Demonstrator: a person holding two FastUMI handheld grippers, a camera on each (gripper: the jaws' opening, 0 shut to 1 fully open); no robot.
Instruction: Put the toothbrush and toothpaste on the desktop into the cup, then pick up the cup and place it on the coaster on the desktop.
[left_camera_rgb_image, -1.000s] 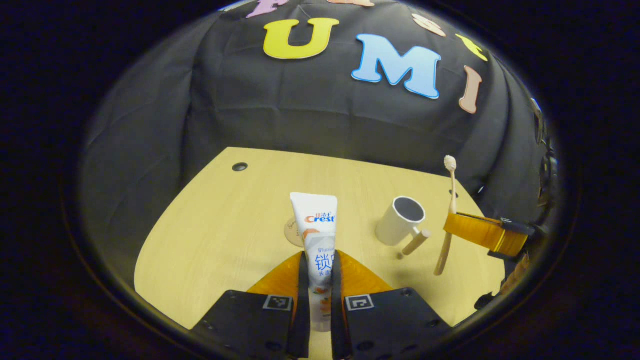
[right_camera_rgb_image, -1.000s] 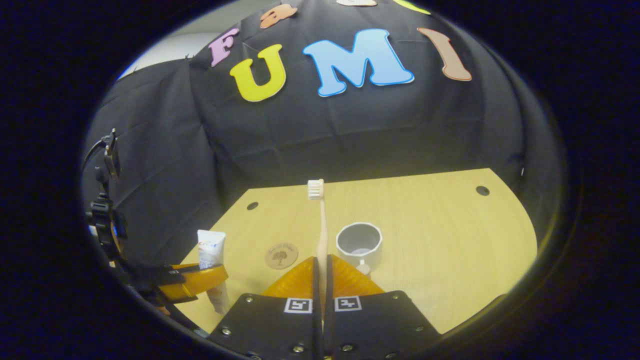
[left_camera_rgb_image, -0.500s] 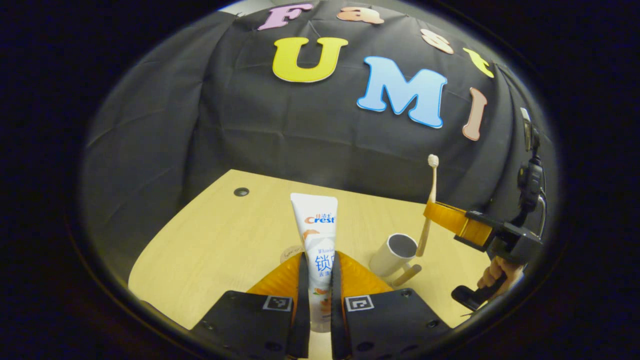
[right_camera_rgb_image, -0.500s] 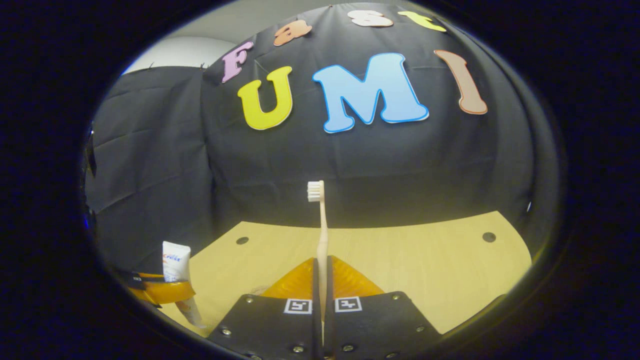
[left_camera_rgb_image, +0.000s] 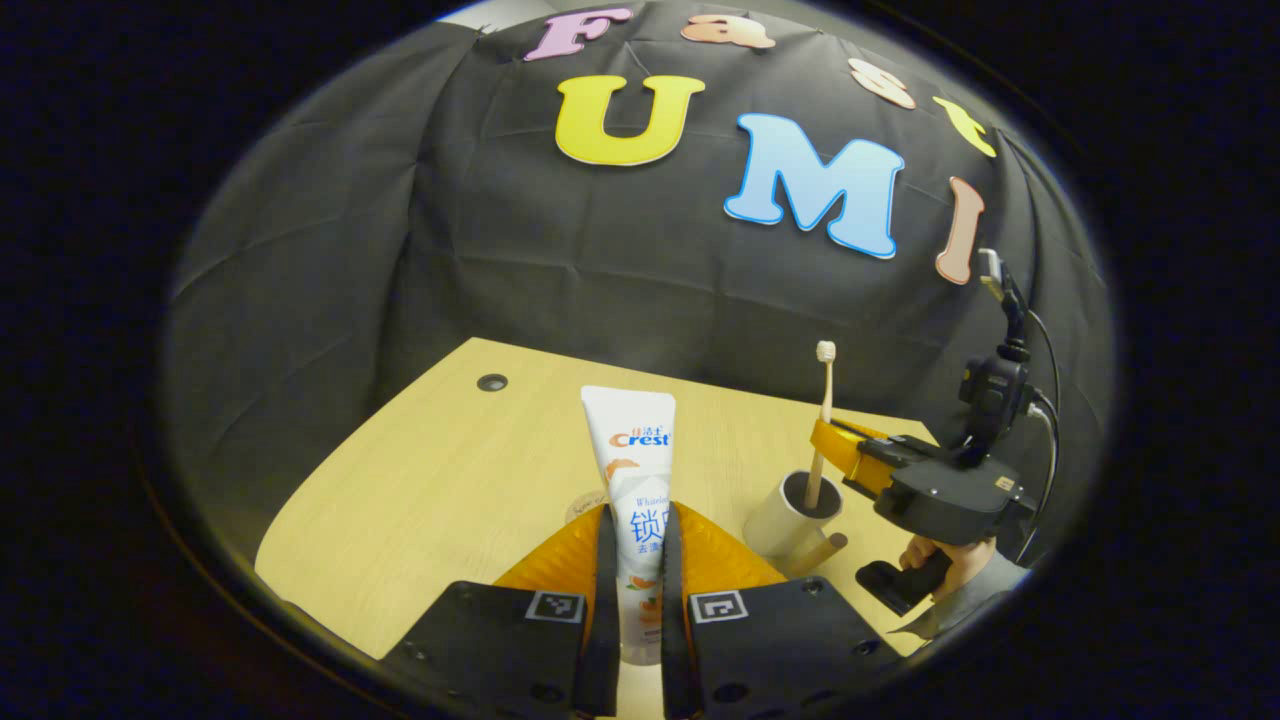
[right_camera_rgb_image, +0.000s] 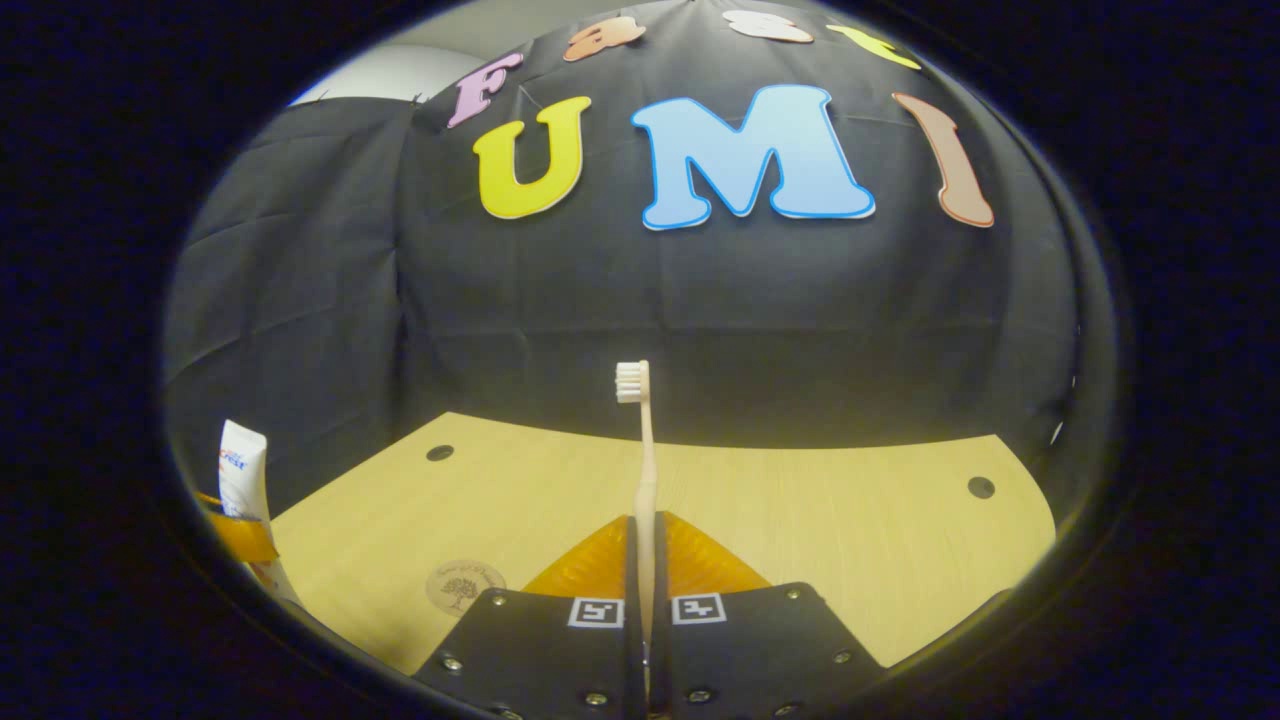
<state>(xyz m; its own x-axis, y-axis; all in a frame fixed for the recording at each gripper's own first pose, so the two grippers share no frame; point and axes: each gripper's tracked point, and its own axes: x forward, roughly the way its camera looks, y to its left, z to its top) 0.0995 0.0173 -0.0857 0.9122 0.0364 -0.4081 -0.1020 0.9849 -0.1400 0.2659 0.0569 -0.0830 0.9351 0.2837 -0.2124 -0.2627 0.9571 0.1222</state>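
Over a pale wooden desktop (left_camera_rgb_image: 430, 480), the left gripper (left_camera_rgb_image: 634, 545) pinches a white toothpaste tube (left_camera_rgb_image: 632, 470) between its orange fingers (left_camera_rgb_image: 575, 545), the tube standing upright with its crimped end up. To its right in the left gripper view, the right gripper (left_camera_rgb_image: 835, 448), held by a hand (left_camera_rgb_image: 955, 560), clamps a beige toothbrush (left_camera_rgb_image: 822, 420) by the handle, bristles up; the brush's lower end dips inside the white cup (left_camera_rgb_image: 790, 515), which stands on the desktop toward its right edge, its wooden handle (left_camera_rgb_image: 818, 553) pointing toward the near edge. In the right gripper view, the right gripper's own two fingers press together on the toothbrush, which rises straight ahead, and a round wooden coaster (right_camera_rgb_image: 464, 586) lies flat on the desktop near its left edge, just beside the gripper's black body. The toothpaste tube stands at that view's far left, held off the desktop.
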